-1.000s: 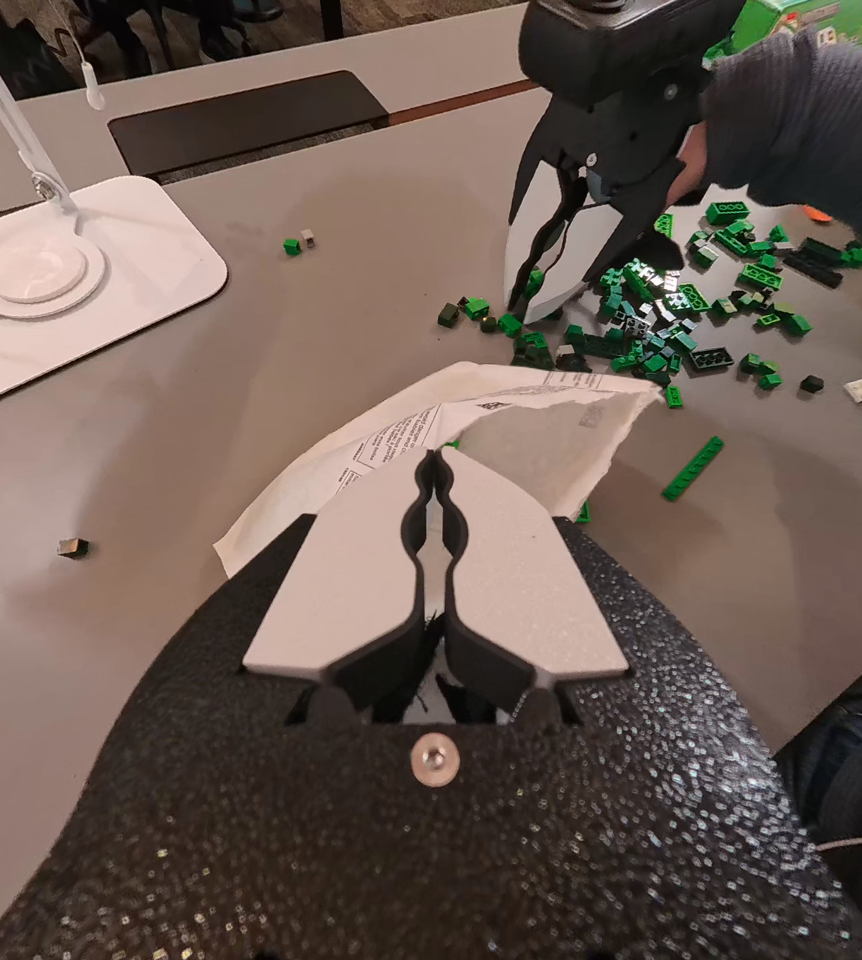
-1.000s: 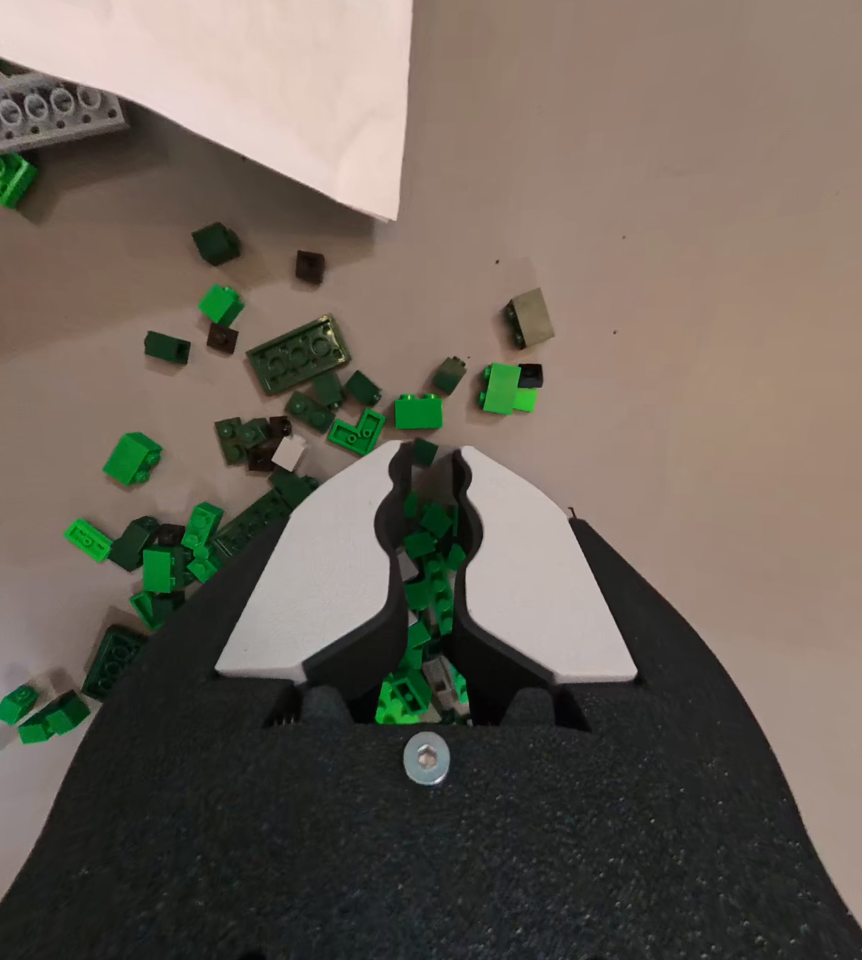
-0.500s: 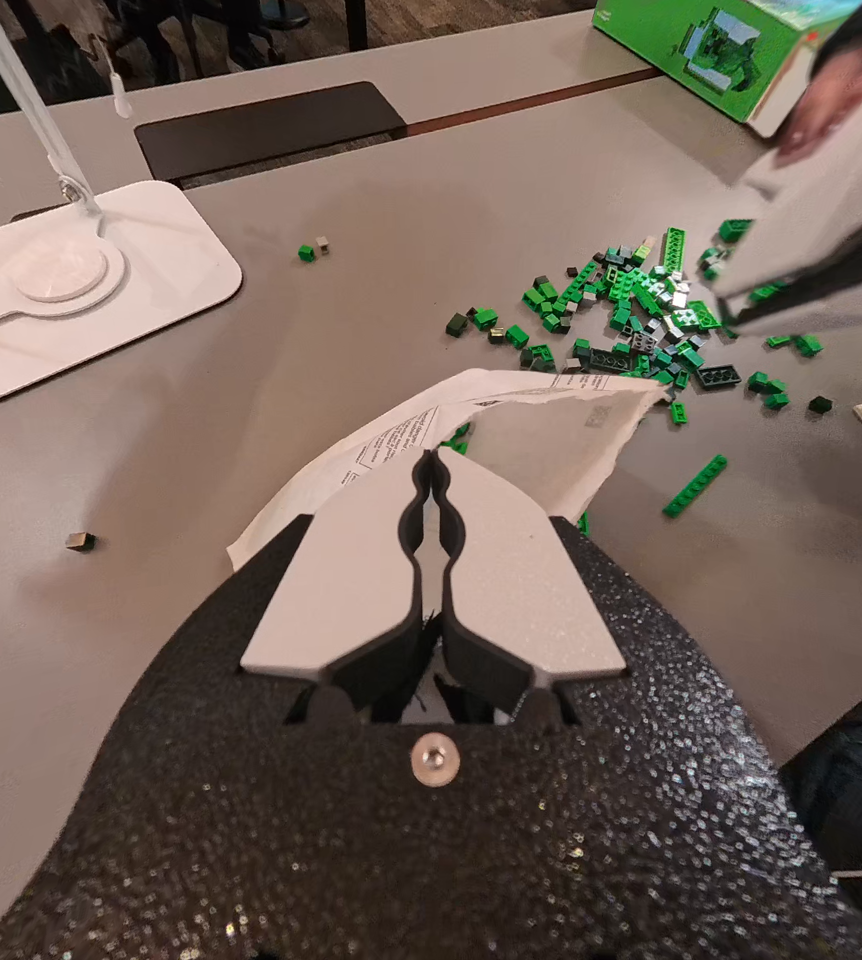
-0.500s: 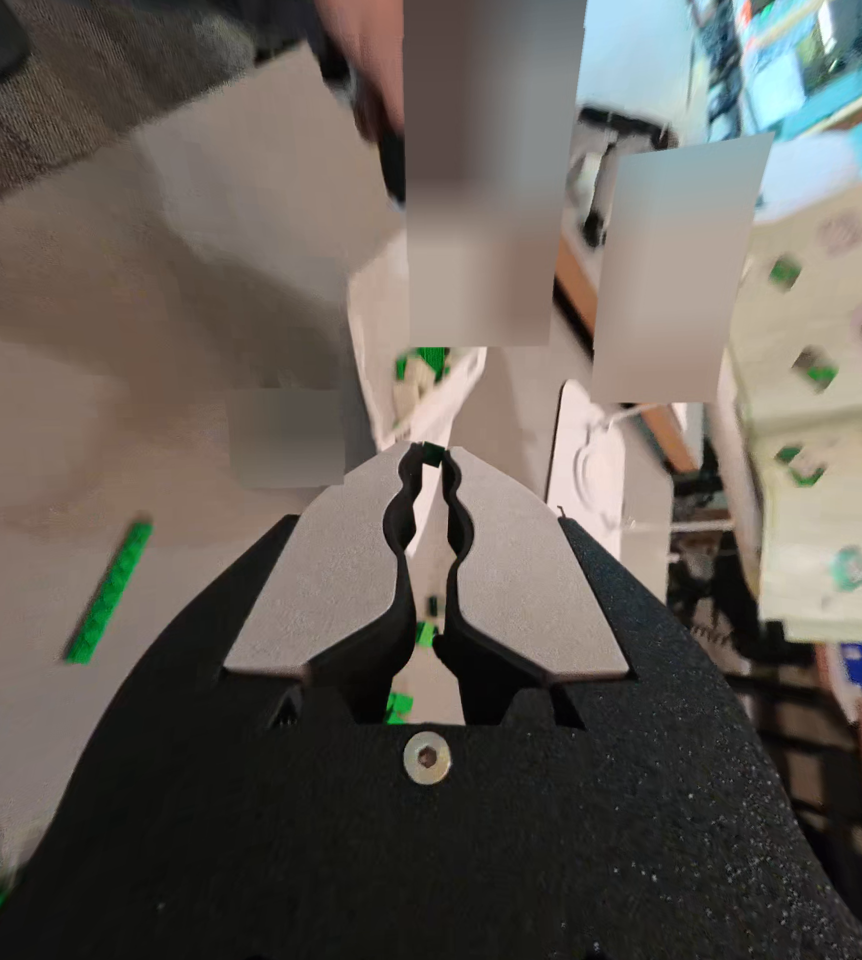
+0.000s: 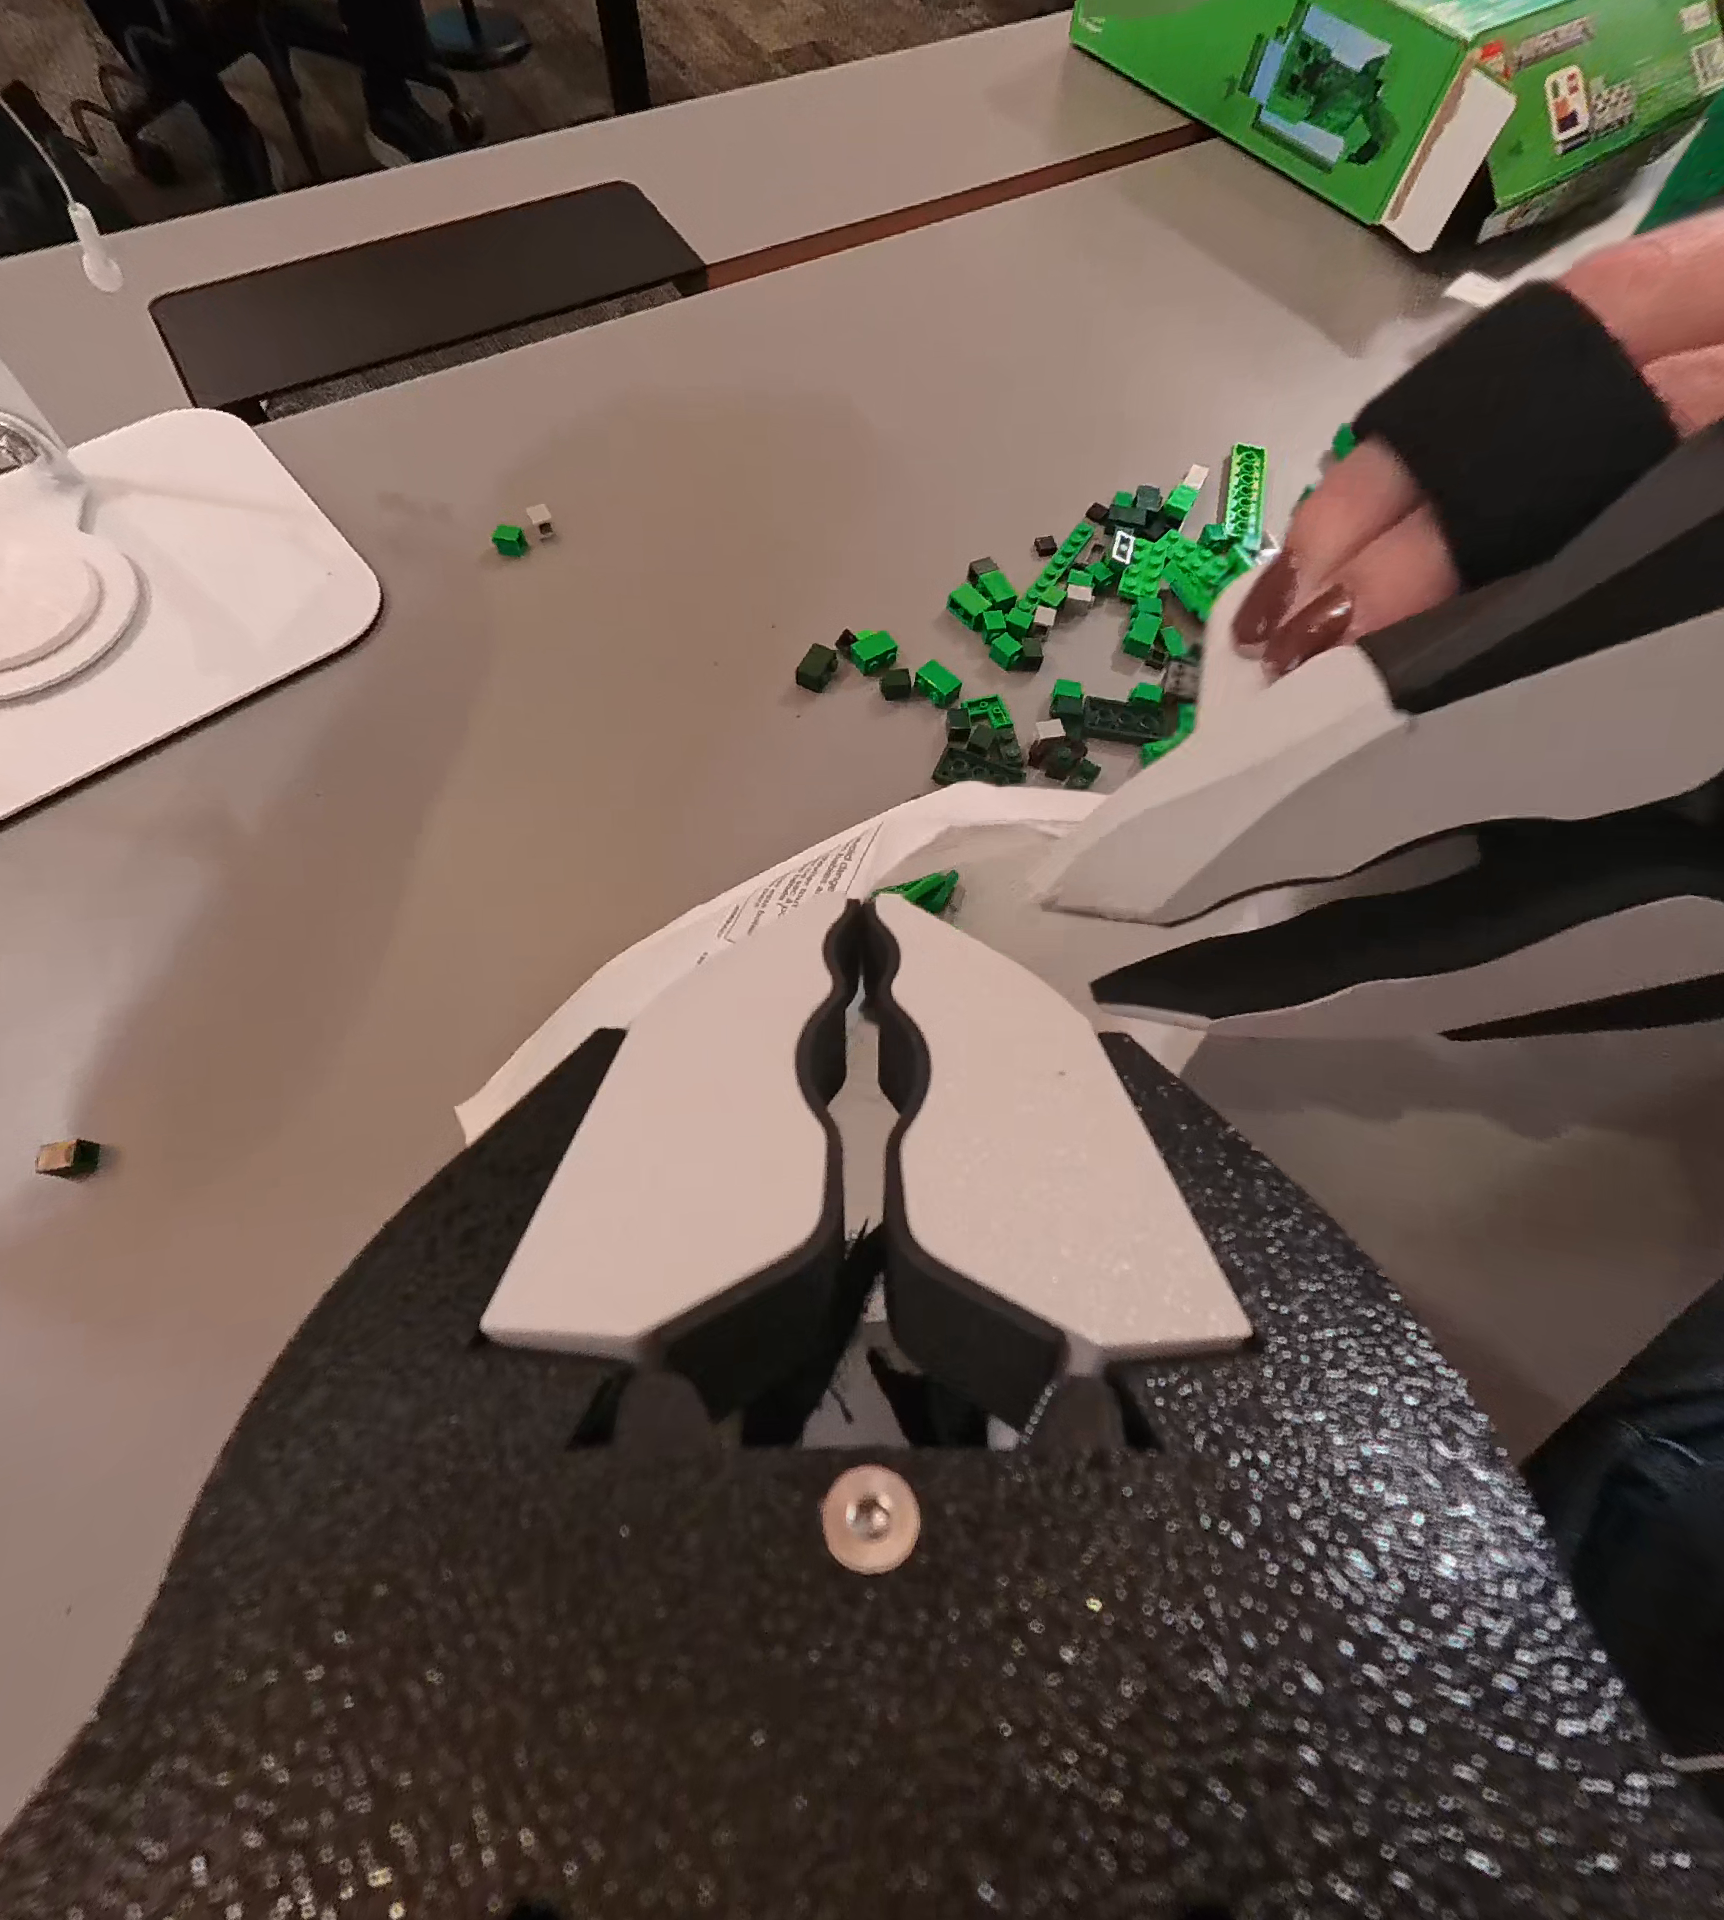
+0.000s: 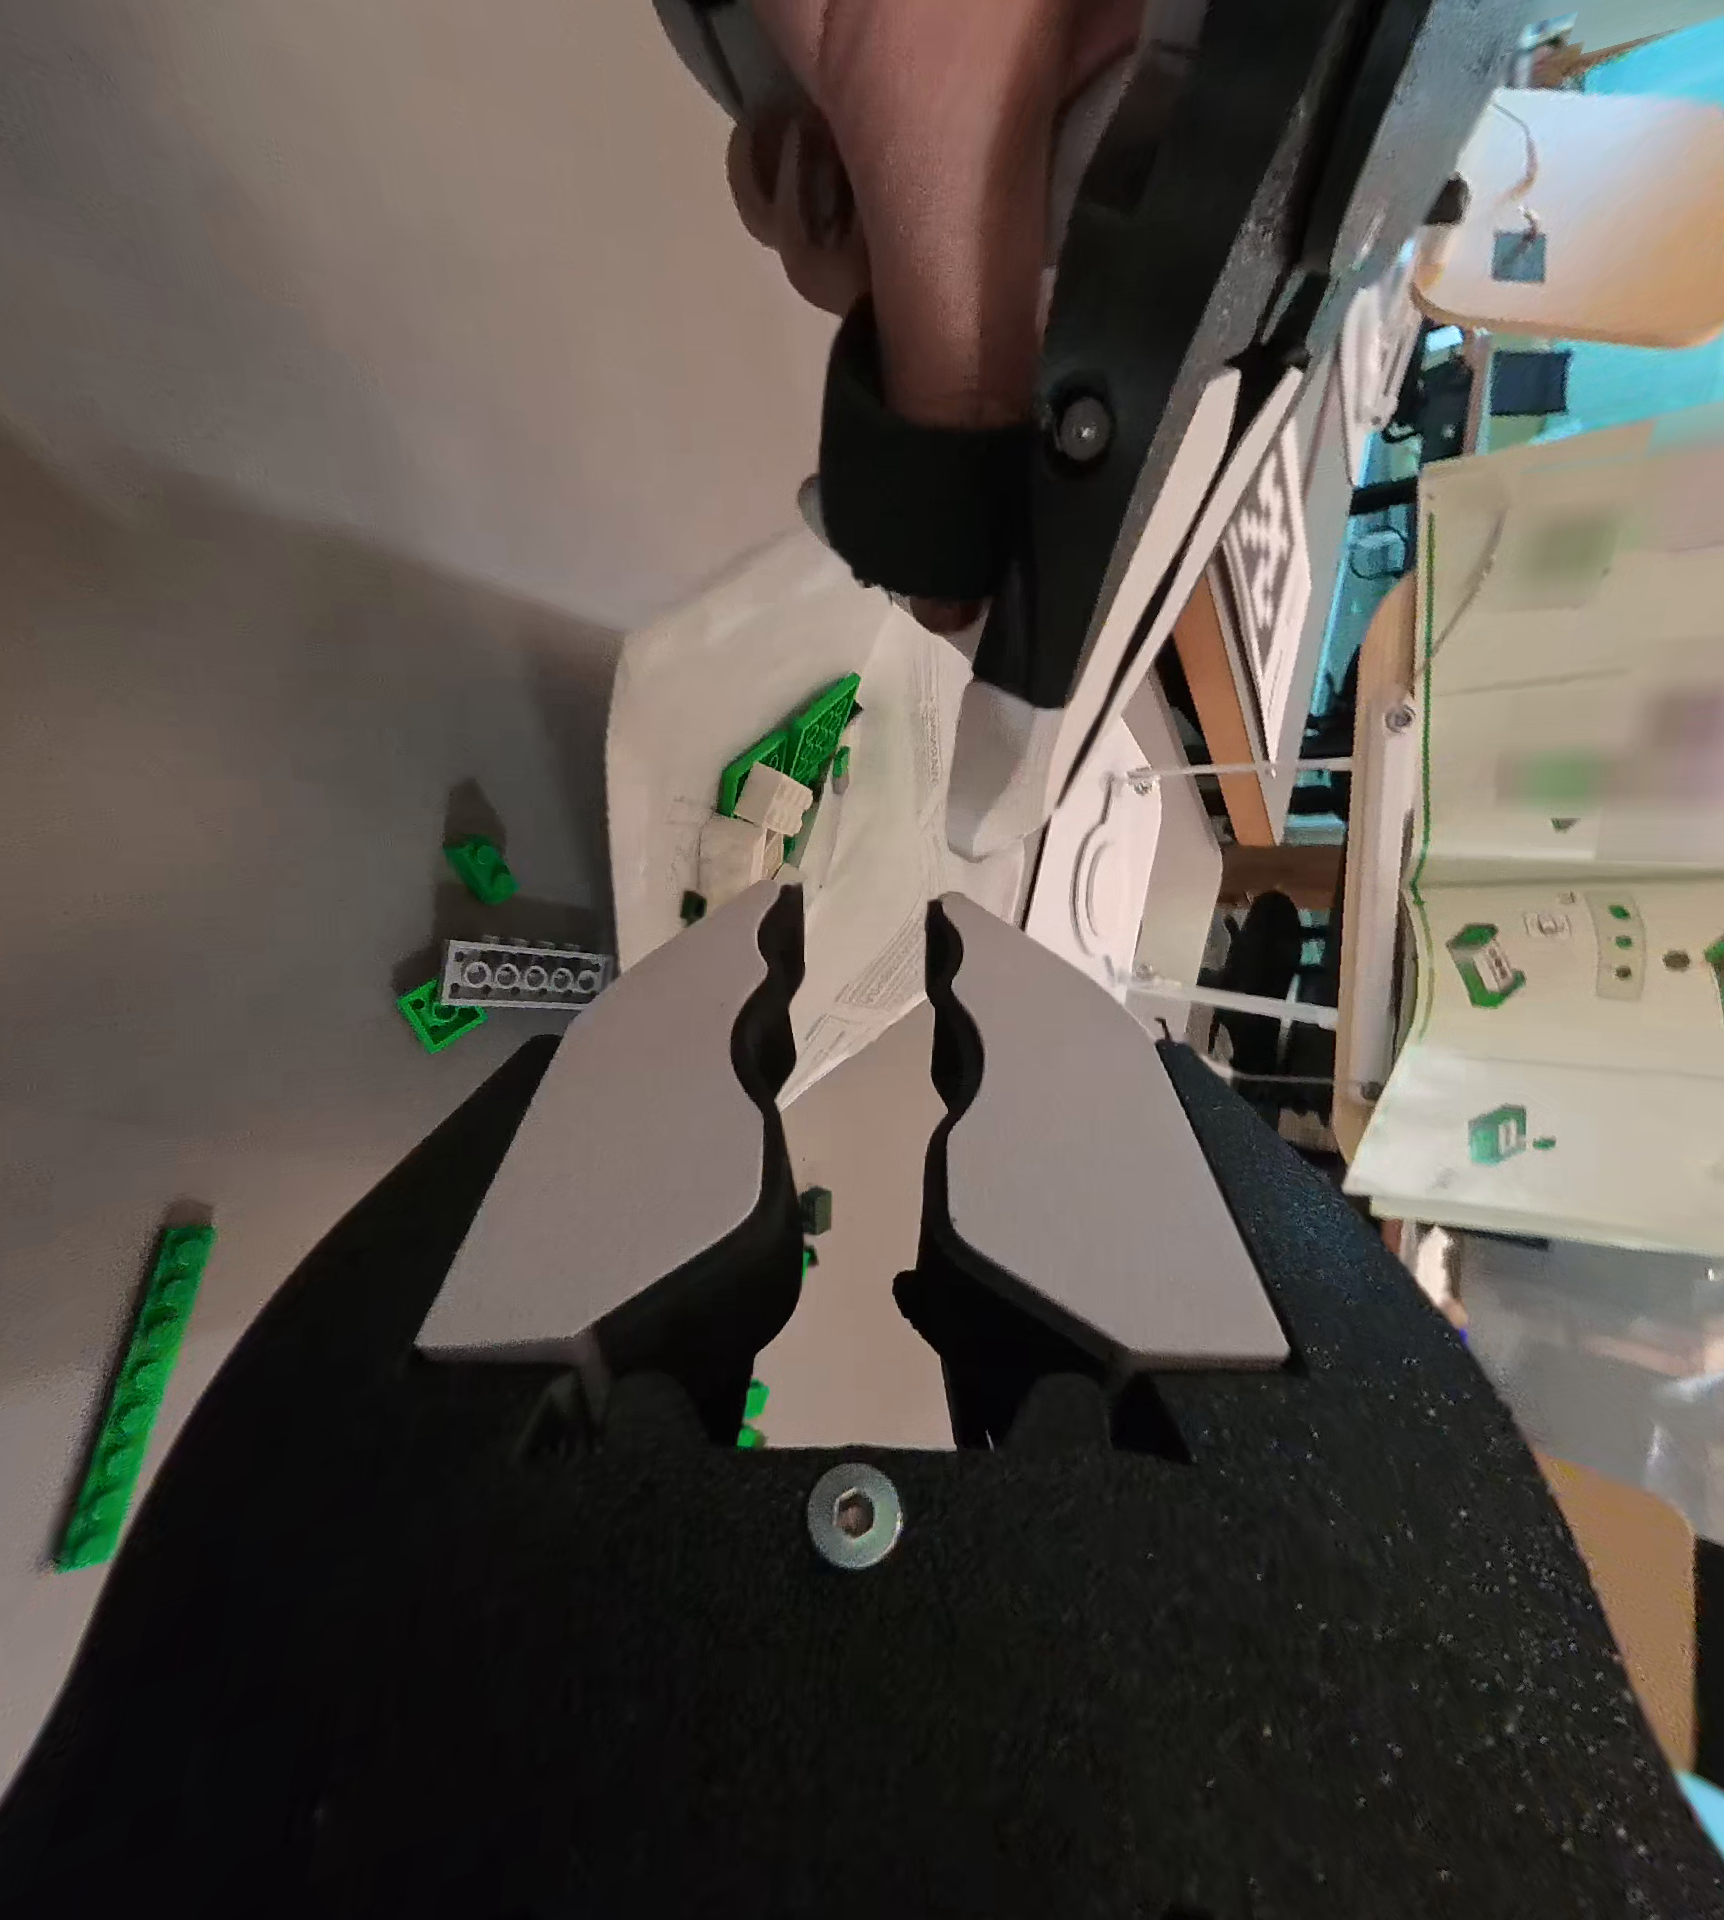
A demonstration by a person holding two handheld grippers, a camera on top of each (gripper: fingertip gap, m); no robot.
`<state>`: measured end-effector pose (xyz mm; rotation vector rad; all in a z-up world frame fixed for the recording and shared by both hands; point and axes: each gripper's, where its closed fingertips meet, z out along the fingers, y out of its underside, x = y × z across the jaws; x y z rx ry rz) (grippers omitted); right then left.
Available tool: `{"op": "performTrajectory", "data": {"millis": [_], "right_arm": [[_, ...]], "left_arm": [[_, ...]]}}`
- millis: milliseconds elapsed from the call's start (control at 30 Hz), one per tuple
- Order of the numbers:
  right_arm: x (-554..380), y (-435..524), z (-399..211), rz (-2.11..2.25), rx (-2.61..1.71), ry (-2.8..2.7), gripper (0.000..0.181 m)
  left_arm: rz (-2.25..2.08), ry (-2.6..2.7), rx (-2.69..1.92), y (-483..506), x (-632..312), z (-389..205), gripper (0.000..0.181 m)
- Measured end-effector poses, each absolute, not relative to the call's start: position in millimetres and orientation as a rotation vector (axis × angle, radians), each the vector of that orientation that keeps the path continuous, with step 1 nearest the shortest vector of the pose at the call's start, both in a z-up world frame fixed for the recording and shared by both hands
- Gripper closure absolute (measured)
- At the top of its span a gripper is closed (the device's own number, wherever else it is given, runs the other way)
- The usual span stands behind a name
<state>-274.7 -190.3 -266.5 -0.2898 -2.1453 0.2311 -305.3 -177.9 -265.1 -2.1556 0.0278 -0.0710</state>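
Note:
My left gripper [image 5: 863, 914] is shut on the near edge of a white paper bag [image 5: 770, 899] and holds its mouth up off the grey table [image 5: 525, 831]. My right gripper [image 6: 863, 909] is open and empty, its tips at the bag's mouth [image 6: 692, 675]. In the left wrist view it comes in from the right [image 5: 1071, 945], held by a hand. Green and white bricks [image 6: 785, 769] lie inside the bag. The left gripper [image 6: 988, 821] shows in the right wrist view, pinching the bag's edge. A pile of green bricks [image 5: 1066, 623] lies beyond the bag.
A long green plate [image 6: 136, 1392], a grey plate [image 6: 525, 977] and a green brick [image 6: 479, 868] lie beside the bag. A white lamp base [image 5: 58, 603], a black pad [image 5: 422, 281] and a green box [image 5: 1357, 94] stand farther back. An open instruction booklet [image 6: 1564, 987] is at the right. Left and right tips are no more than a few centimetres apart. It is some 10 centimetres from my right tips to the green brick [image 6: 479, 868].
My right gripper left the brick pile with a small green brick at its tips, swung to the bag's mouth and opened. The brick is gone from its tips. The left gripper kept hold.

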Motion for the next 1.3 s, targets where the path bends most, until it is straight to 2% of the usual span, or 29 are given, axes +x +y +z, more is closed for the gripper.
{"op": "performTrajectory", "data": {"millis": [33, 200, 300, 467, 600, 800, 1067, 1300], "right_arm": [[-271.8, -189.0, -266.0, 0.232, -0.316, -2.125, 0.159], [-227.4, -174.1, -252.6, 0.385, -0.524, -2.036, 0.158], [-169.8, -128.9, -252.8, 0.439, -0.809, -1.981, 0.157], [-32.5, -28.5, -287.7, 0.341, -1.448, -1.819, 0.157], [26.4, 0.1, -310.5, 0.368, -1.65, -1.689, 0.159], [14.9, 14.9, -351.5, 0.358, -1.761, -1.773, 0.161], [-46.5, 1.5, -357.9, 0.604, -1.654, -2.037, 0.16], [-67.6, -0.7, -368.2, 0.548, -1.565, -2.205, 0.161]], "left_arm": [[-0.07, 0.028, -2.159, -178.1, -305.4, -265.7, 0.181], [-0.042, 0.025, -2.156, -178.7, -308.4, -264.2, 0.181], [-0.043, 0.012, -2.149, -180.6, -313.2, -263.2, 0.181], [-0.047, -0.013, -2.146, -181.1, -319.5, -263.7, 0.181], [-0.037, -0.018, -2.151, -180.2, -321.0, -264.0, 0.181], [-0.039, 0.002, -2.157, -178.9, -317.5, -265.8, 0.181], [-0.067, 0.023, -2.159, -177.6, -314.3, -268.5, 0.181], [-0.075, 0.026, -2.157, -177.4, -314.3, -268.7, 0.181]]}}
